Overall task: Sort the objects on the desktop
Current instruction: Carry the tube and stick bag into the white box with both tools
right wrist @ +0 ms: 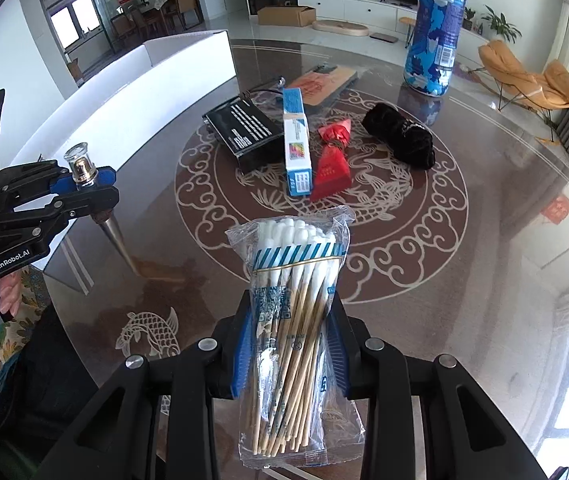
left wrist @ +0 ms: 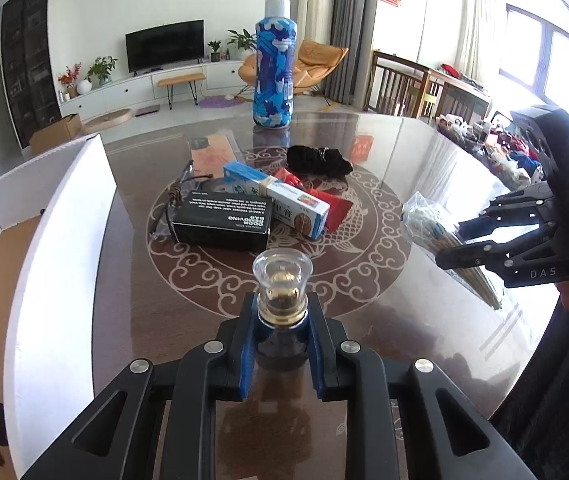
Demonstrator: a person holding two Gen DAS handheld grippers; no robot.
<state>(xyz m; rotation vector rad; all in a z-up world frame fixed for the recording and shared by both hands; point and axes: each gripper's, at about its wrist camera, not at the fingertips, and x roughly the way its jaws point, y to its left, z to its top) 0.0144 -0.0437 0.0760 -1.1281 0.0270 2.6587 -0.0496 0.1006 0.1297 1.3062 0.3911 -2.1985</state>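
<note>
The left gripper (left wrist: 280,344) is clamped on a small glass bottle (left wrist: 281,280) and the right gripper (right wrist: 292,344) on a bag of cotton swabs (right wrist: 296,320), both held above the table's (left wrist: 424,160) near edge. The white box (left wrist: 64,216) at the table's left edge appears nearly empty, as far as it shows. Left in the middle are a black box (left wrist: 224,220), a blue-and-white carton (left wrist: 280,196), a red packet (right wrist: 330,164) and a black bundle (left wrist: 318,160), with a tall blue bottle (left wrist: 274,64) at the far edge, so sorting looks barely started.

Counter (right wrist: 484,240): glossy, mirror-smooth glass top over a brown patterned sheet. Perfume bottle (left wrist: 281,280): clear glass cap, shiny gold metal collar. Cotton swabs (right wrist: 296,312): wooden sticks in crinkled clear plastic. Beside the black matt carton (left wrist: 222,220): blue-white paper box (left wrist: 280,196), fuzzy black cloth bundle (left wrist: 318,161).
</note>
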